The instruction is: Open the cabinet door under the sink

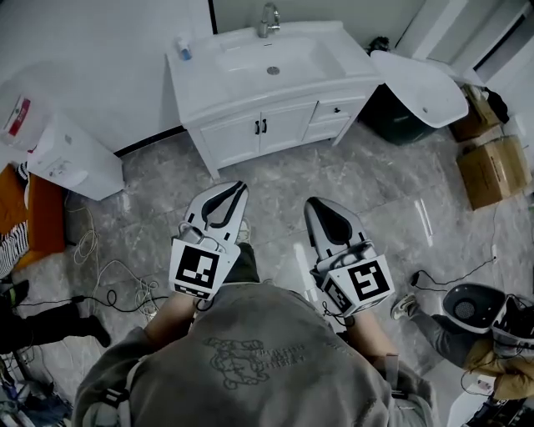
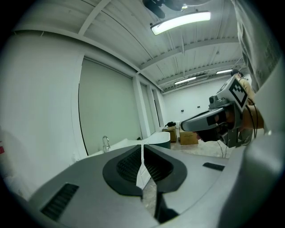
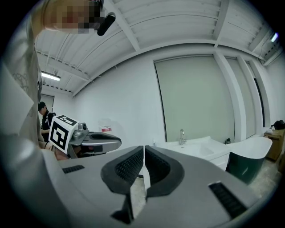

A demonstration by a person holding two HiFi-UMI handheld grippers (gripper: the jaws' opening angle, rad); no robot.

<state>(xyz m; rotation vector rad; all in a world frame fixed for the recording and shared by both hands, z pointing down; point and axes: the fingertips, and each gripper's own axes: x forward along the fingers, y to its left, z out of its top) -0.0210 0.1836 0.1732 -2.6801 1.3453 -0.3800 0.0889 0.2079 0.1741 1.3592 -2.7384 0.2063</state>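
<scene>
Cabinet door (image 1: 242,135) shut, well ahead; left gripper (image 1: 233,193), right gripper (image 1: 319,208) pressed together, empty. Spread your jaws, approach handle (image 1: 258,127) squarely.

White cabinet (image 1: 238,138) w/ black handles (image 1: 261,127); grey marbled floor (image 1: 275,188); brown boxes (image 1: 492,171).

Person stands on grey marbled floor (image 1: 275,179), facing white vanity cabinet (image 1: 219,138), well apart from it. Cabinet doors (image 1: 288,125) shut, dark handles at centre seam. Sink (image 1: 271,62) and faucet (image 1: 267,18) on top. Left gripper (image 1: 239,188) and right gripper (image 1: 311,204) side by side, jaws together, nothing held, pointing toward cabinet. Cardboard boxes (image 1: 492,171) at right; cables (image 1: 108,288) on floor at left.
</scene>
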